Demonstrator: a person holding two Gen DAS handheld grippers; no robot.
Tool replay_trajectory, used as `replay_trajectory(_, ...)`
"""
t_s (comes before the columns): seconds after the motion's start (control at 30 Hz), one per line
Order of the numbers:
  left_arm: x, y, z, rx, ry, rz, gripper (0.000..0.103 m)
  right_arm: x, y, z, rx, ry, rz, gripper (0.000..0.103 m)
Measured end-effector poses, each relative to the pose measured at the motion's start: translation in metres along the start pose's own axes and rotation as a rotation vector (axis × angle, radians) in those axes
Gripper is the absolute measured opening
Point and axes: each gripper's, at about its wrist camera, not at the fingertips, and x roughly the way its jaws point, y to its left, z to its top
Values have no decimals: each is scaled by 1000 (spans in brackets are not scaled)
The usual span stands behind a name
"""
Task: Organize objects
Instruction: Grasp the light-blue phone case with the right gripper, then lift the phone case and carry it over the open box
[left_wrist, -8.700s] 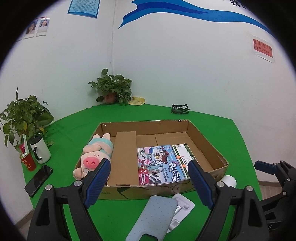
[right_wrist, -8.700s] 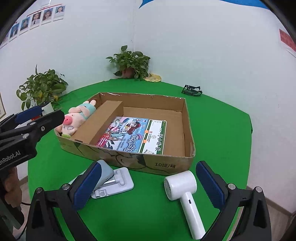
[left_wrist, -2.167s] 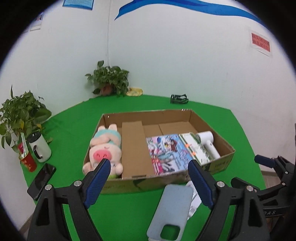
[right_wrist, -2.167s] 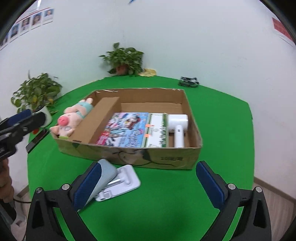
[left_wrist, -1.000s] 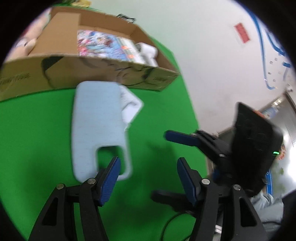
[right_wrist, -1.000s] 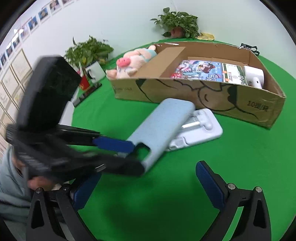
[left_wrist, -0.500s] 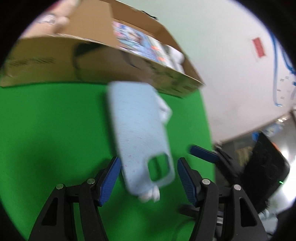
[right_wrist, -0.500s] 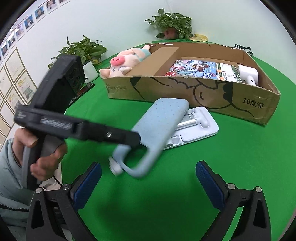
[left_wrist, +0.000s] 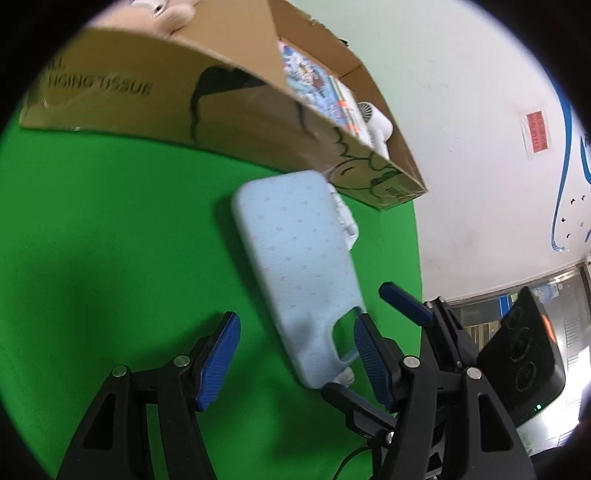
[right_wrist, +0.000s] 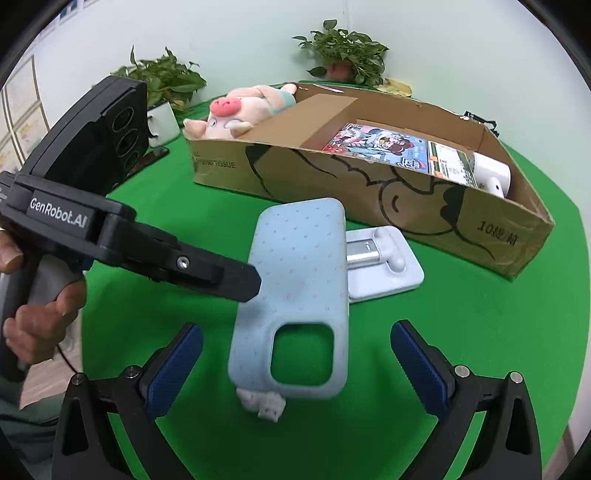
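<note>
- My left gripper (left_wrist: 295, 356) stands half open around the phone case (right_wrist: 295, 295); pads not pressing.
- Case leans on the stand (right_wrist: 384, 266), near the box (right_wrist: 369, 206).
- My right gripper (right_wrist: 291, 363) is wide, empty.
- Advice: centre the pads on both long edges before closing.

Round worktop (right_wrist: 461, 332) covered in bright green cloth. Resting directly on it: a shallow brown cardboard box (right_wrist: 369, 192) with black line drawings on its near wall; just in front of the box, a flat white plastic phone stand (right_wrist: 388, 273); toward the far left edge, a white mug (right_wrist: 162, 122), a dark flat phone (right_wrist: 153, 155) and a leafy potted plant (right_wrist: 166, 77); at the far edge, a second potted plant (right_wrist: 343, 51).
</note>
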Motion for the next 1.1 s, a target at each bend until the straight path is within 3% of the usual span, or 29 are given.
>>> replay_trajectory(0.17,-8,9,-8,-25,-12,-41,62,11,15,7,-39,24,-39,95)
replay_trajectory(0.23,-7,11,-8,-32,-19,-50,62,15,19,7,-55,31,-61,84)
replay_trajectory(0.37,-9,8,-10,-14,-13,-42,62,28,22,5,-61,75,-88,73)
replay_trajectory(0.43,-5,4,-10,-10,-12,-42,61,35,20,4,-45,102,-81,73)
replay_trajectory(0.5,-1,4,-11,-8,0,-37,51,35,22,3,-45,97,-86,72)
replay_trajectory(0.73,4,2,-10,-6,-7,10,29,34,10,2,44,107,-25,71)
replay_trajectory(0.9,-2,-5,-13,23,-20,47,27,30,6,3,76,93,-3,70)
replay_trajectory(1.1,-28,-30,-8,78,-101,42,25,9,3,17,87,5,6,69)
